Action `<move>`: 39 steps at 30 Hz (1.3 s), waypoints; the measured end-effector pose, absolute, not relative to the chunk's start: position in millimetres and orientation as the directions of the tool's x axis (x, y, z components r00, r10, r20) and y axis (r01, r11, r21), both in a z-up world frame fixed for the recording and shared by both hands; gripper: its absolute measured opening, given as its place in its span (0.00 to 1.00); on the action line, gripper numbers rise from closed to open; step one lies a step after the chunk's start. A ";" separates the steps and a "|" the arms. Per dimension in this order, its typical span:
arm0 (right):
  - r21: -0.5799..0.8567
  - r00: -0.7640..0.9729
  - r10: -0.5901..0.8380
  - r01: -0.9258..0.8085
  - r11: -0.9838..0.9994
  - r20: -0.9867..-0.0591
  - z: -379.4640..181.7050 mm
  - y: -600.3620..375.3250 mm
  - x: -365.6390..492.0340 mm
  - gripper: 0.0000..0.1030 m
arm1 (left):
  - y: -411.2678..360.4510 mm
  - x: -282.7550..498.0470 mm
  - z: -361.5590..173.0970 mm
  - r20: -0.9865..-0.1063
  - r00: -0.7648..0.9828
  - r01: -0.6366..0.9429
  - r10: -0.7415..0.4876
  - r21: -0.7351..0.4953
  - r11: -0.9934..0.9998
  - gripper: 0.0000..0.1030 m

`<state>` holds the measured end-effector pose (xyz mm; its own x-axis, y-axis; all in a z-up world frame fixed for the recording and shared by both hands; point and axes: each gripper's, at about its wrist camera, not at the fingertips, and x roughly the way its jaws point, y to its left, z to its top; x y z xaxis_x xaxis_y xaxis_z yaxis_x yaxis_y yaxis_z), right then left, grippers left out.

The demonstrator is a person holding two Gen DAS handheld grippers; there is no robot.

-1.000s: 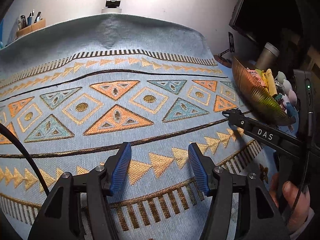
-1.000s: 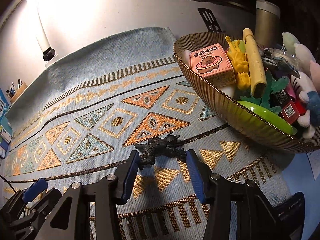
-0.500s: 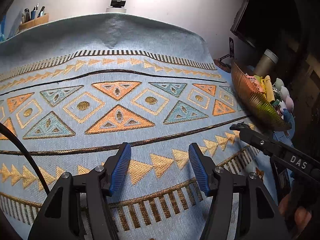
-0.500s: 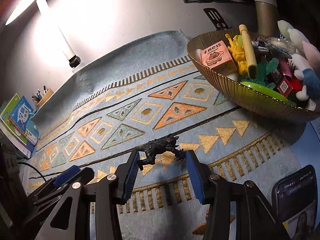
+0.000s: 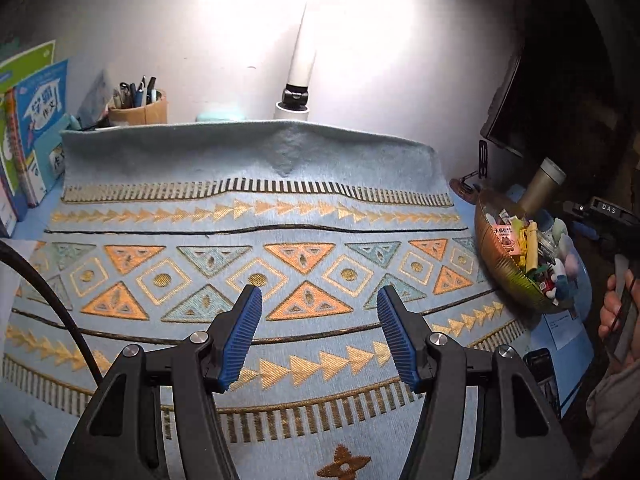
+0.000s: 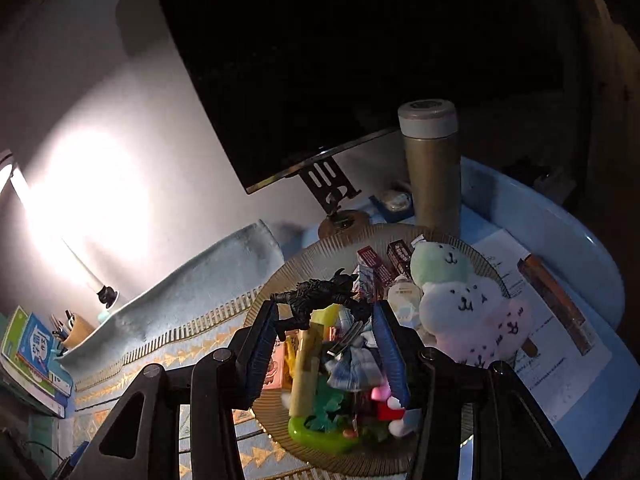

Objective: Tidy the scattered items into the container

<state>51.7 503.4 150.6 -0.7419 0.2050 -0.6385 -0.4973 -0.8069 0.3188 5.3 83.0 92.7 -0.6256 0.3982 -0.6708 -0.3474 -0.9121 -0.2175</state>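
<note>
Right wrist: thermos (image 6: 431,168), monitor (image 6: 280,60) behind bowl (image 6: 276,280)

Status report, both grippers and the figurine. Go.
Right gripper shut on black figurine, above the bowl. Left gripper open, empty, over the patterned cloth. Bowl crowded with toys; plush bears alongside the drop spot.

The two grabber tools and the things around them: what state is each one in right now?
Right gripper: shut on the black figurine, above the bowl.
Black figurine: held in the air, not yet dropped.
Bowl: heaped with toys, standing on the mat.
Left gripper: open, nothing between its fingers.
Patterned mat: flat, far edge turned up against the wall.
Flask: upright, lid on.
Lamp: on.
</note>
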 end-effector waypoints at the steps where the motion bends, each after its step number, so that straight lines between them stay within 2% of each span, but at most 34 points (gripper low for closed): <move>1: 0.358 -0.736 0.175 -0.505 -0.785 -0.654 145.3 518.0 42.3 0.46 | 80.9 3.8 93.9 -0.671 -0.631 -0.338 0.389 -0.214 -0.917 0.56; 5: 0.403 -0.708 0.159 -0.555 -0.727 -0.688 132.9 549.7 22.5 0.46 | 74.1 0.7 87.9 -0.698 -0.622 -0.305 0.355 -0.202 -0.931 0.56; 7: 0.435 -0.724 0.134 -0.539 -0.721 -0.676 134.8 545.8 32.3 0.47 | 71.2 2.4 83.0 -0.712 -0.614 -0.292 0.340 -0.195 -0.936 0.56; 9: 0.447 -0.737 0.105 -0.509 -0.735 -0.667 139.3 530.3 44.5 0.51 | 67.5 4.7 79.2 -0.718 -0.606 -0.281 0.341 -0.208 -0.937 0.56; 13: 0.430 -0.747 0.040 -0.425 -0.796 -0.664 149.0 476.5 67.4 0.54 | 65.2 15.7 76.9 -0.725 -0.596 -0.280 0.345 -0.215 -0.936 0.56; 15: 0.424 -0.750 -0.007 -0.366 -0.829 -0.662 149.7 440.0 78.7 0.65 | 64.7 24.3 77.4 -0.721 -0.603 -0.288 0.341 -0.202 -0.936 0.56; 18: 0.427 -0.741 -0.105 -0.260 -0.866 -0.664 138.3 381.0 89.6 0.65 | 62.7 35.7 74.9 -0.720 -0.607 -0.297 0.337 -0.188 -0.936 0.56; 21: 0.354 -0.688 -0.155 -0.157 -0.922 -0.709 109.4 324.0 88.2 0.65 | 59.7 45.1 66.9 -0.734 -0.602 -0.303 0.315 -0.155 -0.940 0.56; 25: 0.255 -0.620 -0.104 -0.161 -0.953 -0.777 59.9 286.3 81.7 0.65 | 52.8 55.5 56.4 -0.739 -0.618 -0.310 0.268 -0.085 -0.947 0.56; 28: 0.234 -0.613 -0.099 -0.144 -0.962 -0.784 36.3 276.7 76.3 0.65 | 43.2 58.3 47.9 -0.726 -0.647 -0.291 0.231 -0.044 -0.956 0.56; 30: 0.162 -0.611 -0.042 -0.142 -0.977 -0.790 27.1 270.3 69.4 0.65 | 39.8 56.3 39.8 -0.723 -0.655 -0.291 0.219 -0.026 -0.956 0.56; 32: 0.089 -0.604 0.014 -0.142 -0.986 -0.797 19.2 269.0 62.2 0.65 | 40.5 48.4 28.5 -0.758 -0.626 -0.286 0.184 0.003 -0.958 0.56; 36: -0.022 -0.587 0.103 -0.144 -0.989 -0.803 5.8 272.6 50.8 0.66 | 34.7 38.4 16.9 -0.763 -0.617 -0.237 0.192 -0.053 -0.970 0.56; 39: 0.032 -0.603 0.068 -0.153 -0.988 -0.795 8.1 285.4 48.8 0.67 | 34.7 27.9 10.4 -0.761 -0.624 -0.212 0.177 -0.053 -0.976 0.56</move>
<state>48.8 285.4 8.1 -0.6034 0.0679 -0.7945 -0.1532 -0.9877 0.0320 27.9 34.7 10.4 -0.6241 0.1769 -0.7611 -0.2118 -0.9759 -0.0532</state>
